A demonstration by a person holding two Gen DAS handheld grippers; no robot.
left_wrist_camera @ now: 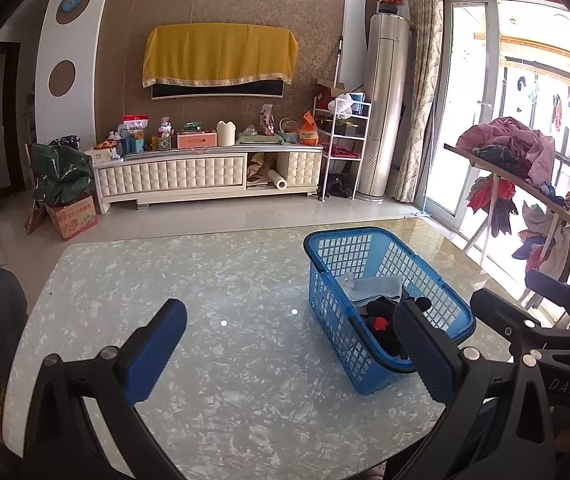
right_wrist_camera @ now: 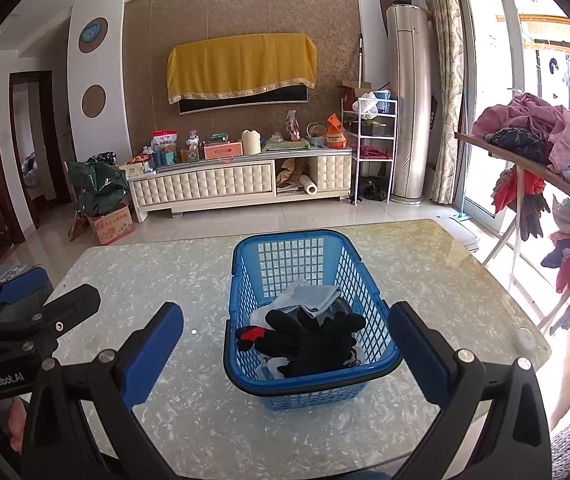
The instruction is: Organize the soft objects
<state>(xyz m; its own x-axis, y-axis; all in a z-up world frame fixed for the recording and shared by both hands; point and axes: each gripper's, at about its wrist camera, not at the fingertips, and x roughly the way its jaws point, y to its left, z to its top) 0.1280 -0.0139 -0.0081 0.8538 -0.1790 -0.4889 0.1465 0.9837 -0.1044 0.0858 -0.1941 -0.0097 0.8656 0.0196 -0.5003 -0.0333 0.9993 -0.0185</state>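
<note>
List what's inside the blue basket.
In the blue basket: black gloves on top, a red patch beside them, a pale grey-blue folded cloth behind. Anything beneath is covered.

1 blue basket, 2 hand-held grippers

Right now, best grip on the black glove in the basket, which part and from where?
Probably straight down from above with the right gripper, already open and lined up with the blue basket. Pinch the raised bulk of the black glove; it lies loosely on top of the pile, and the basket walls block any side approach. The left gripper is open too, but off to the basket's left.
</note>
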